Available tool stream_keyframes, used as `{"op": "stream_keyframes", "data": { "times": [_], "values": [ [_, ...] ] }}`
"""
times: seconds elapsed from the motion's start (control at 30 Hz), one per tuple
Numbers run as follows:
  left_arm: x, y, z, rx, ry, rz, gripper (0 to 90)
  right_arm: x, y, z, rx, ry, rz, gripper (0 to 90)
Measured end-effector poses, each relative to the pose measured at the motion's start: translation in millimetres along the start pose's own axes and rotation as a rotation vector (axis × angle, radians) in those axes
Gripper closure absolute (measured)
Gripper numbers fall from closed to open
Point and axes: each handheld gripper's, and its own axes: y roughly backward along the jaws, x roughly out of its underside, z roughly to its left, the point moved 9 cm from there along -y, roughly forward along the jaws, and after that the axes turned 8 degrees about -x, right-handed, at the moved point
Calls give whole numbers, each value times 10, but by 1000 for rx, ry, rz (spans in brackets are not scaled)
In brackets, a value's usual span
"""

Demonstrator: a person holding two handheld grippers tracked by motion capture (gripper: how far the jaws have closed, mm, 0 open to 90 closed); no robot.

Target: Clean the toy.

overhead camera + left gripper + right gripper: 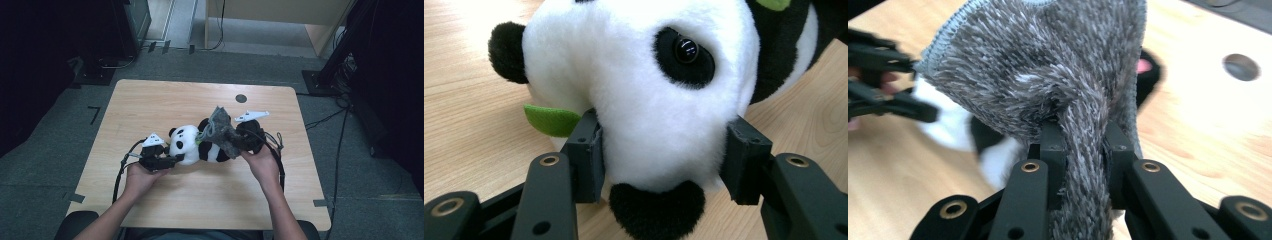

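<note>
I have the panda plush (200, 142) lying mid-table (165, 100), its head clamped between my left gripper's (664, 157) jaws. My right gripper (1082, 150) is clenched on a fold of the grey shaggy cloth (1048, 65), lifted over the panda's body. A round hole (241, 98) sits beyond. Up close I see a green leaf (551, 120), probably felt, beside the head

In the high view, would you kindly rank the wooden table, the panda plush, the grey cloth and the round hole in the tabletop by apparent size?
1. Wooden table
2. Panda plush
3. Grey cloth, bunched, so partly hidden
4. Round hole
</note>
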Motion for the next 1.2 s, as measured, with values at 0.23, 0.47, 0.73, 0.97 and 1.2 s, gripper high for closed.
{"op": "stream_keyframes", "data": {
  "times": [0.23, 0.47, 0.73, 0.97, 1.2],
  "values": [
    [0, 1, 13, 4, 2, 1, 447, -45, 257, -243, -17, -105, -120, 776],
    [-1, 4, 9, 4, 7, 0, 440, -59, 523, -334, -5, -107, -189, 772],
    [-9, 0, 8, 3, 19, 3, 439, 114, 382, 25, -95, -51, -122, 762],
    [-5, -1, -3, -1, 10, 9, 437, 303, 98, 252, -184, -30, -47, 750],
    [-3, -2, -6, 1, 6, 10, 430, 402, 97, 100, -173, -65, -33, 751]
  ]
}}
